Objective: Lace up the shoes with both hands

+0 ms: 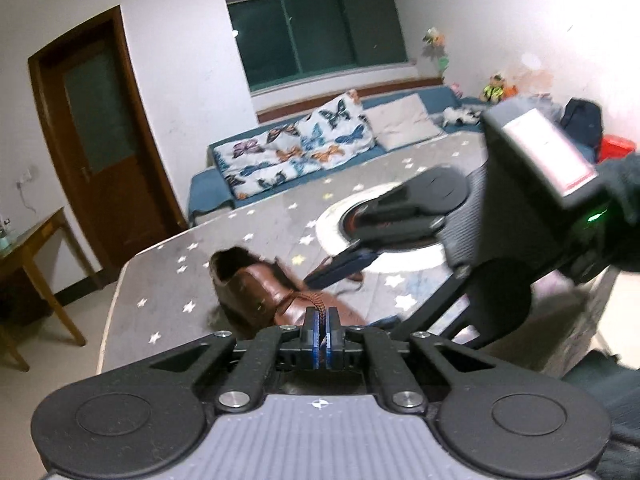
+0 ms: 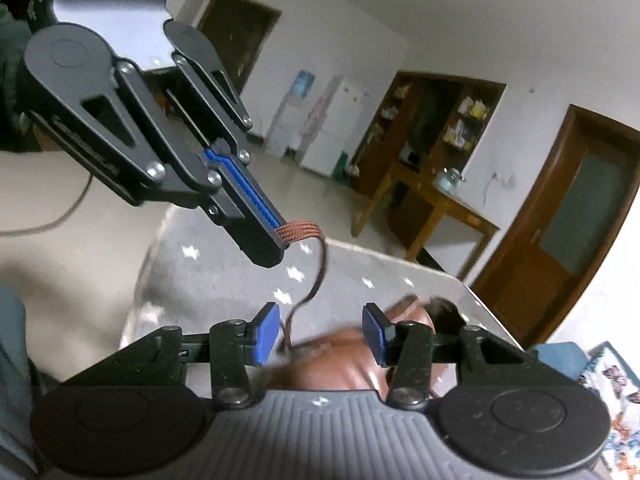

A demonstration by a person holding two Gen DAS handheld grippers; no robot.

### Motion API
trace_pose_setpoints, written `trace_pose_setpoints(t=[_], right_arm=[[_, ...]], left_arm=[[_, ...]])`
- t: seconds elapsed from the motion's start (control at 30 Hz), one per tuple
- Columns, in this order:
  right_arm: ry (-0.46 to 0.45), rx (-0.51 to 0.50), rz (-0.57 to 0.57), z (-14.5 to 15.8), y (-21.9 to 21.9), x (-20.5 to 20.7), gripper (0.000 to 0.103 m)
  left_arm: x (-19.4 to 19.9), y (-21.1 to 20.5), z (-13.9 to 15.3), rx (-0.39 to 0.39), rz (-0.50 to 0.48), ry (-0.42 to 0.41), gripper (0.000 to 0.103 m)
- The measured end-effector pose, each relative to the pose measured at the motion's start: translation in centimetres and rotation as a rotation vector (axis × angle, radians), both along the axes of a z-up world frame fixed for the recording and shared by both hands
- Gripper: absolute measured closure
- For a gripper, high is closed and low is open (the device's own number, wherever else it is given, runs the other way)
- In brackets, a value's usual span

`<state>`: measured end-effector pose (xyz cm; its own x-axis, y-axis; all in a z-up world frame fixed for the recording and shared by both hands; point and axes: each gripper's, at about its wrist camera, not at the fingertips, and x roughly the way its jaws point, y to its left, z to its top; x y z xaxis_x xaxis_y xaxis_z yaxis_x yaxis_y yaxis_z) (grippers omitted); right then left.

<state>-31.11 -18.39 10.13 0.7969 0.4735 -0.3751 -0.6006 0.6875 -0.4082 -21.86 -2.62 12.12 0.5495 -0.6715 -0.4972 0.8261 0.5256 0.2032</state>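
A brown leather shoe (image 1: 256, 292) lies on the grey star-patterned table (image 1: 168, 268); it also shows in the right wrist view (image 2: 340, 364). My left gripper (image 1: 322, 320) is shut on the brown braided lace (image 1: 318, 304), holding it above the shoe. In the right wrist view the left gripper (image 2: 276, 244) holds the lace (image 2: 300, 230), which hangs down in a curve to the shoe. My right gripper (image 2: 322, 334) is open, its blue pads either side of the shoe and close to the hanging lace. In the left wrist view the right gripper (image 1: 340, 266) reaches in from the right.
A round white-rimmed inset (image 1: 384, 232) sits in the table's middle. A blue sofa with butterfly cushions (image 1: 296, 148) stands behind it. A wooden side table (image 1: 36, 248) and a brown door (image 1: 100, 128) are at left. A white fridge (image 2: 332, 128) and shelves (image 2: 432, 128) stand beyond.
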Motion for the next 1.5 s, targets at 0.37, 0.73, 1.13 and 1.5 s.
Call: trace_pose_setpoints(t=[0.37, 0.73, 1.13, 1.5], right_arm=[[0.056, 0.36, 0.057, 1.7, -1.5, 0.0, 0.083], [-0.028, 0.172, -0.261, 2.6, -6.7, -0.7, 0.1], [0.167, -0.028, -0.356, -0.6, -8.5, 1.1, 0.069], [0.294, -0.003, -0.202, -1.5, -7.5, 1.0, 0.071]], left_arm=[[-0.1, 1.0, 3.1, -0.214, -0.071, 0.082, 0.099], [4.0, 0.5, -0.2, -0.178, 0.045, 0.153, 0.099], [6.8, -3.4, -6.1, -0.045, 0.038, 0.222, 0.099], [8.6, -2.1, -6.4, -0.047, 0.096, 0.213, 0.097]])
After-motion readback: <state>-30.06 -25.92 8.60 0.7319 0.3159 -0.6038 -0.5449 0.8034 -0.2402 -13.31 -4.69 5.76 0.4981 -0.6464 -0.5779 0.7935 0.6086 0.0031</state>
